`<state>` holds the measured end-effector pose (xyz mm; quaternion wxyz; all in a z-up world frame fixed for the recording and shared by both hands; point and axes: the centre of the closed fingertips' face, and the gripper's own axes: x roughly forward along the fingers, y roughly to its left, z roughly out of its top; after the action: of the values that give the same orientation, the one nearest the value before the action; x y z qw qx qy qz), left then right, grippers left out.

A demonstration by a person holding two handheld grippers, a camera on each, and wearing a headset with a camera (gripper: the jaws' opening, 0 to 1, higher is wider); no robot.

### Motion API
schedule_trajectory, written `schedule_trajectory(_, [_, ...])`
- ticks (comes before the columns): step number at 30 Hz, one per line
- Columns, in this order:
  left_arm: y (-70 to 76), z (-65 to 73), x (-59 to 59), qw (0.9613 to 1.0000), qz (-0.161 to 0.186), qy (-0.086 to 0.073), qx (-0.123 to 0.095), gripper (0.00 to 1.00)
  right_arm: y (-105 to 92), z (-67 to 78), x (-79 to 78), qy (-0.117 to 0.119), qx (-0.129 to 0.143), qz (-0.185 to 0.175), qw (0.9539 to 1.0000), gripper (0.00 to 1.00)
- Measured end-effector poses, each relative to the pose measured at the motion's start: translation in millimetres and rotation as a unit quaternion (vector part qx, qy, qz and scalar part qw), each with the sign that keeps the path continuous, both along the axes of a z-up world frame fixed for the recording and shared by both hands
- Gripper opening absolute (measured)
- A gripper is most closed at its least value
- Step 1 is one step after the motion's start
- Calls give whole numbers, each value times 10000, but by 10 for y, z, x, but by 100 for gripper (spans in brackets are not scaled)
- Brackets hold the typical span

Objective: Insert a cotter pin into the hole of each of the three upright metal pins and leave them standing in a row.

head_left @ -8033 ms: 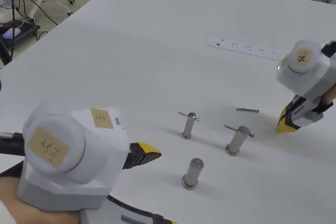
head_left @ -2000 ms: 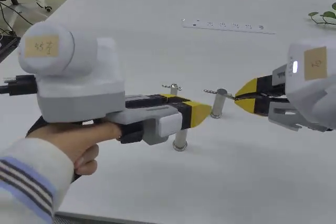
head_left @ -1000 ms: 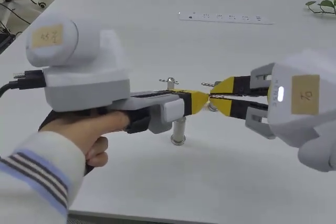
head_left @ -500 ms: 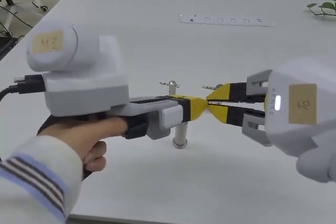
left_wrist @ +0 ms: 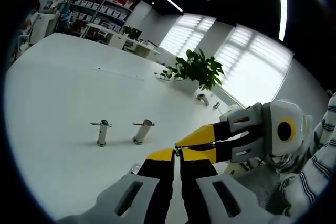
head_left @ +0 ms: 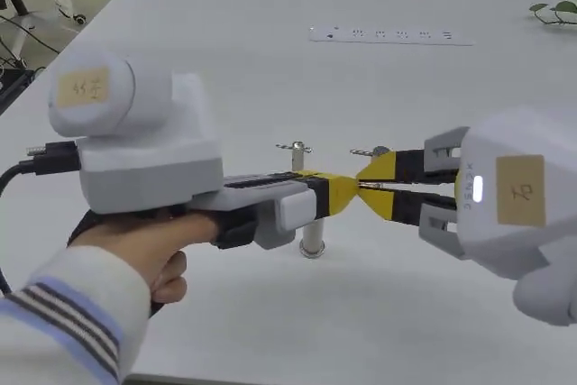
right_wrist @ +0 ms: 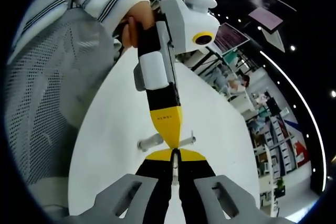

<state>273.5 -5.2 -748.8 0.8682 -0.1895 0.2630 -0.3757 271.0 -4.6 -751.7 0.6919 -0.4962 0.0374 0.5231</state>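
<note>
The fingers of my right gripper are clenched on the cotter pin. It lies along the slit between them with its end at the very tips, and I hold it lengthwise so it points like a needle instead of swinging crosswise. The fingers of my left gripper are pressed together too. They meet the right ones tip to tip in the air above the counter. I take this as re-seating or handing over the cotter pin, with the left tips steadying its free end so I can get a truer hold. I cannot tell whether they have metal between them or merely touch the other fingertips. Directly beneath my left fingers, a little back from their tips, stands the bare metal pin, upright on its foot. Its head is hidden under those fingers, so I cannot see its hole. I am working this low and close because that pin is where the cotter belongs. Beyond both sets of fingertips stand the other two, the far pin and its neighbour, near each other and each with a cotter through its head. Two of three look done. The last one calls for my left fingers to clear the bare pin's top without knocking it.
</note>
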Motion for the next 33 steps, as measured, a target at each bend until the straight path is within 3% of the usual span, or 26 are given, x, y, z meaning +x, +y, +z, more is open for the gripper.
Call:
schedule_trajectory(11, [13,-44,-8,9998,61,208,-24,0,0,-34,-29,136,2,73,9999,2])
schedule_trajectory(24, [34,-14,5,9997,17,231,-83,0,18,-1,-23,233,-5,170,9996,3])
schedule_trajectory(27, [23,-1,-10,9995,-18,281,-153,0,27,-31,-25,189,-106,217,9995,8])
schedule_trajectory(29, [11,-11,-21,9996,-65,255,-98,0,32,-46,-20,183,-138,230,9995,14])
schedule_trajectory(33, [8,-15,-33,9998,-96,196,-40,0,22,-19,-8,296,-80,223,9993,17])
